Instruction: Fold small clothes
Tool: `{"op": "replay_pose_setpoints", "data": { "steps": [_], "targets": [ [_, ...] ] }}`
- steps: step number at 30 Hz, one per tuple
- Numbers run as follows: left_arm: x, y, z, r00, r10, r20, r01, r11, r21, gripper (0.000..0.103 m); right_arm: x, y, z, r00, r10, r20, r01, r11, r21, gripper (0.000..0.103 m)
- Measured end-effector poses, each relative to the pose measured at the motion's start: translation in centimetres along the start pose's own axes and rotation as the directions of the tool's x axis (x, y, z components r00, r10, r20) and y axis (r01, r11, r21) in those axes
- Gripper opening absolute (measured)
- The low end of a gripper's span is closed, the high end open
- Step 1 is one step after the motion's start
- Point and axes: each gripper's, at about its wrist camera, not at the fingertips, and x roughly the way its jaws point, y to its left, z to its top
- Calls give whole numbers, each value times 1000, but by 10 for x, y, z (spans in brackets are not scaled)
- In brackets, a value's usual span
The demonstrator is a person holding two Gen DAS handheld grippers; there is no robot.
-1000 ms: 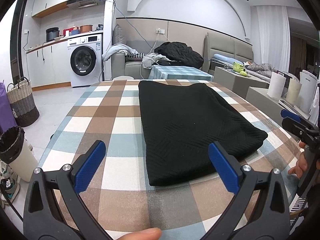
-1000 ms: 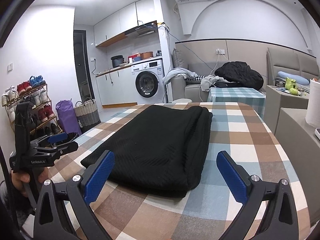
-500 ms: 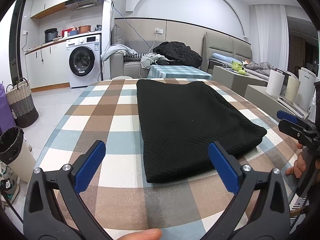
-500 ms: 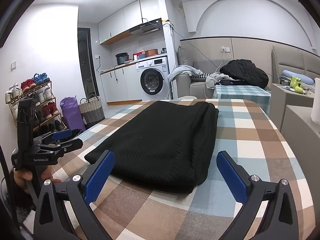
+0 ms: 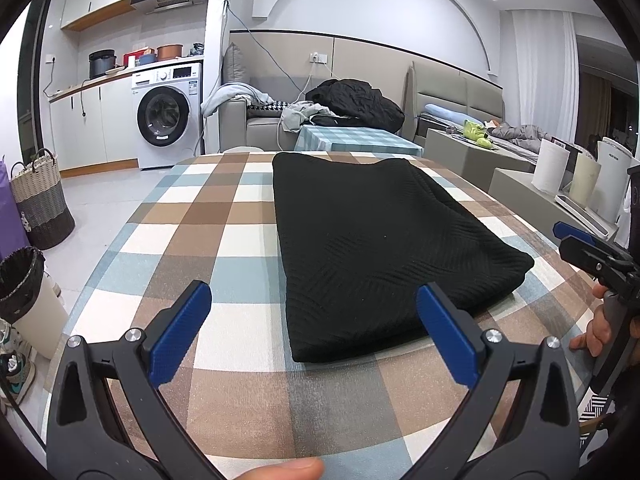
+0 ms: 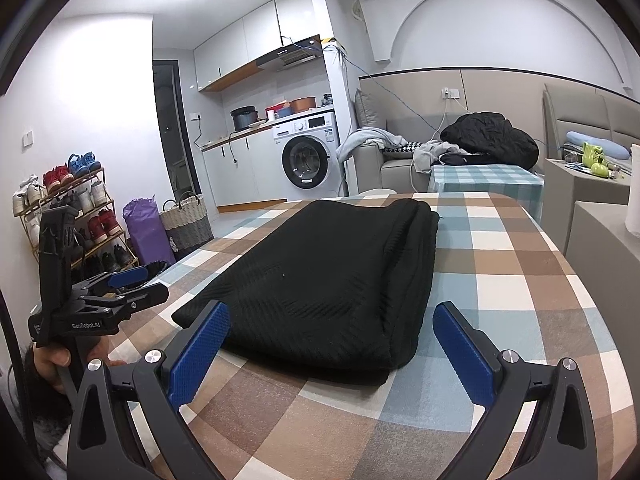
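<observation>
Folded black garment (image 5: 384,248) flat on checked tablecloth (image 5: 224,216), both hand-held grippers (image 5: 312,320) (image 6: 328,340) released, empty.

Bare checked table (image 5: 240,332) flanks the folded black garment (image 5: 372,240) on both sides

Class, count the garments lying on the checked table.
1: a folded black garment lies flat mid-table, ahead of both open hand-held grippers, left and right. Layers beneath could be hidden.

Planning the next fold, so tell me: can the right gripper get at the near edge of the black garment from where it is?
Probably yes. The right gripper is open, and the black garment lies flat just ahead of it on the checked tablecloth, with nothing between.
</observation>
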Motion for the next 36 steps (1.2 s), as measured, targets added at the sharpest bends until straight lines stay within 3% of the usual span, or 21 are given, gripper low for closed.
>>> {"op": "replay_pose_setpoints", "data": {
  "steps": [36],
  "targets": [
    [1, 1, -1, 1000, 0, 0, 0, 1000, -1, 102, -1, 0, -3, 1000, -6, -3, 6, 1000, 6, 103]
  ]
}}
